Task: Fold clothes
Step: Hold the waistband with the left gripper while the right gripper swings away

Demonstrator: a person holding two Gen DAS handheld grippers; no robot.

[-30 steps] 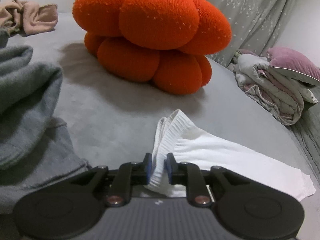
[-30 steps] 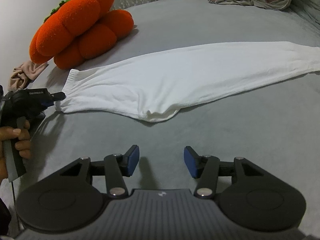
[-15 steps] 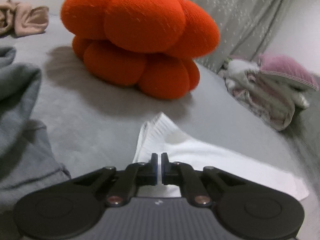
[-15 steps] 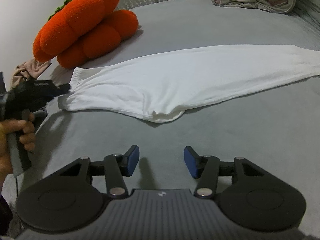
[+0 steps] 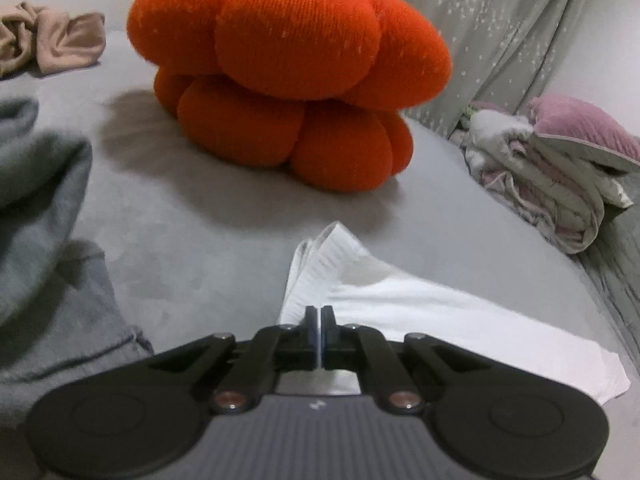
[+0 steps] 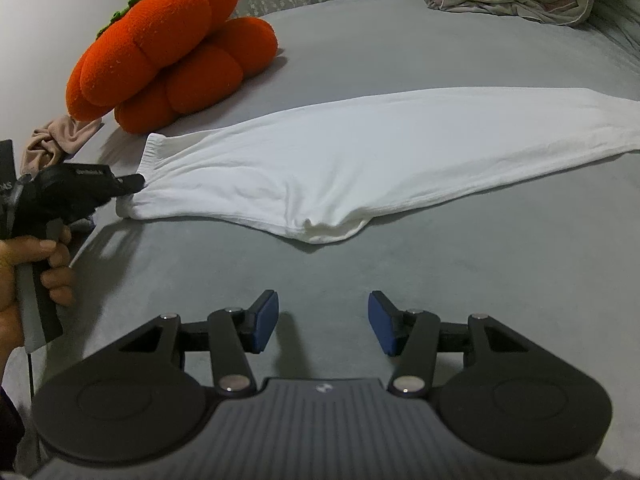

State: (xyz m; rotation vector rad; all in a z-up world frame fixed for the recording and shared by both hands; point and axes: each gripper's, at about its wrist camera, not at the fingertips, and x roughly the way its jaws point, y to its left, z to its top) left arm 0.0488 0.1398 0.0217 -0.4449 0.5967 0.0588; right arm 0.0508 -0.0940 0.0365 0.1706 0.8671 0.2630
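Each tool is matt black plastic. The right tool (image 6: 322, 322) has a ribbed grey-black housing with a small pale logo at its middle, flanked by two round black discs. Two slim black link arms run forward from silver screw heads, with smaller silver screws further out, and end in blue rectangular pads (image 6: 265, 322). The left tool (image 5: 319, 334) is built alike, its screw heads copper-tinted. Seen from the side in the right wrist view, its black body carries small white lettering, too small to read, above a grey-and-black handle in the person's hand (image 6: 28, 264).
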